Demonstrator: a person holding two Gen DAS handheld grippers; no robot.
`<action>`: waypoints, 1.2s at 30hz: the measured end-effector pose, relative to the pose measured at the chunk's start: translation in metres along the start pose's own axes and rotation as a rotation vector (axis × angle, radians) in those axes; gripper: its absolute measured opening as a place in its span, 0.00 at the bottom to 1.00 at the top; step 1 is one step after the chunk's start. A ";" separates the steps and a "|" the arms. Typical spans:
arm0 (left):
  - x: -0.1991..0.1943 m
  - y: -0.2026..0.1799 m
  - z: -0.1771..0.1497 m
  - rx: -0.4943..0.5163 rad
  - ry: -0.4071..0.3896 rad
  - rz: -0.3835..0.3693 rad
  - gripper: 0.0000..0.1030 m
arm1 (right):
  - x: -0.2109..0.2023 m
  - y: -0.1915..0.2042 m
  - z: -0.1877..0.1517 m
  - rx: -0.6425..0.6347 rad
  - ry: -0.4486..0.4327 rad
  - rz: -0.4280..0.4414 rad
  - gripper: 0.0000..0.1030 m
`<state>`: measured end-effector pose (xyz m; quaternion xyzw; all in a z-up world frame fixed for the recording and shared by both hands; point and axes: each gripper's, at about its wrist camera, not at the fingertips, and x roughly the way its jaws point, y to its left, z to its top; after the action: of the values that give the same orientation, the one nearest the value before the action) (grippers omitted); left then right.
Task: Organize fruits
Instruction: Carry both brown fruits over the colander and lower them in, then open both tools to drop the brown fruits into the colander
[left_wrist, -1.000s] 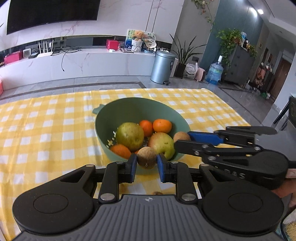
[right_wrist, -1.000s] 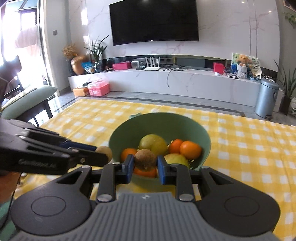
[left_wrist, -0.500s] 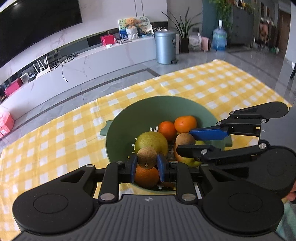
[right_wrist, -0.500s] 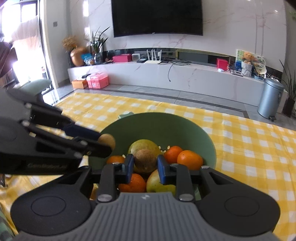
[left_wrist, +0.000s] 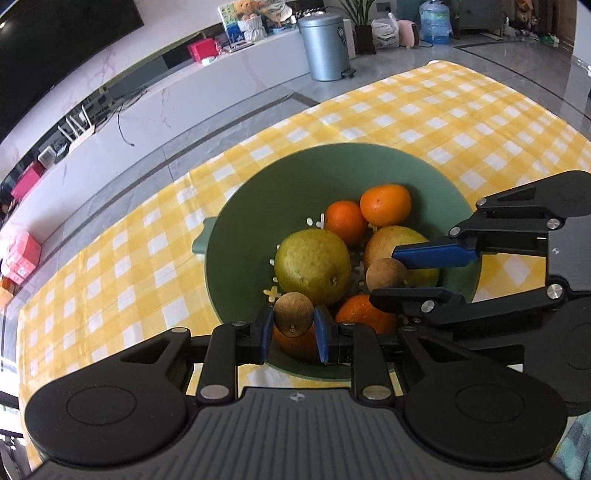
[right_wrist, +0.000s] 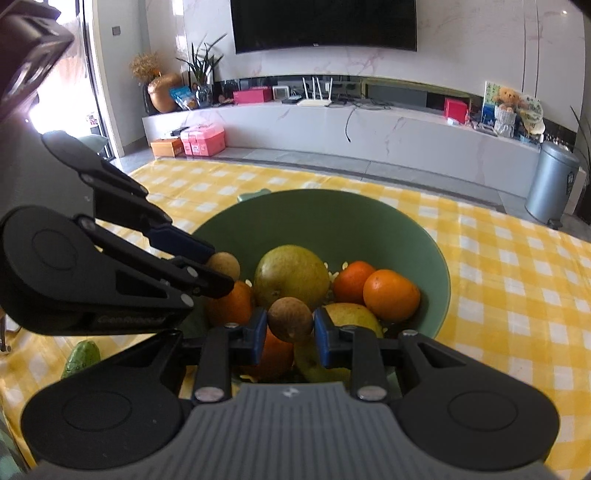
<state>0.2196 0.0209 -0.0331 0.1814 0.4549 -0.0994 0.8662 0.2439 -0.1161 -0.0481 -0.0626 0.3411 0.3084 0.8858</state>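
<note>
2 longans (left_wrist: 293, 319), 4 oranges (left_wrist: 385, 205), 2 pears (left_wrist: 313, 265)

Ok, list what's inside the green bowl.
In the green bowl: a large yellow-green fruit, another beside it, several oranges. The jaws and gripped brown fruits cover the near part.

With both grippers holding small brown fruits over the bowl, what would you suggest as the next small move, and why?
Probably lower slightly and open the jaws. The left gripper and right gripper each clamp a small brown fruit above the green bowl, directly over the oranges and pears, so a short drop should land them inside.
</note>
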 end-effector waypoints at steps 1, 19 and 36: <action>0.001 0.000 0.000 -0.006 0.007 0.000 0.26 | 0.000 0.000 0.000 0.002 -0.002 0.002 0.24; -0.022 0.005 -0.006 -0.026 -0.050 -0.025 0.33 | -0.008 -0.006 -0.003 0.040 -0.038 0.018 0.37; -0.077 0.007 -0.057 -0.176 -0.179 -0.075 0.34 | -0.057 -0.007 -0.014 0.203 -0.110 0.058 0.42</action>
<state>0.1355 0.0510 0.0024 0.0780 0.3894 -0.1074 0.9114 0.2076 -0.1546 -0.0227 0.0542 0.3232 0.3007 0.8957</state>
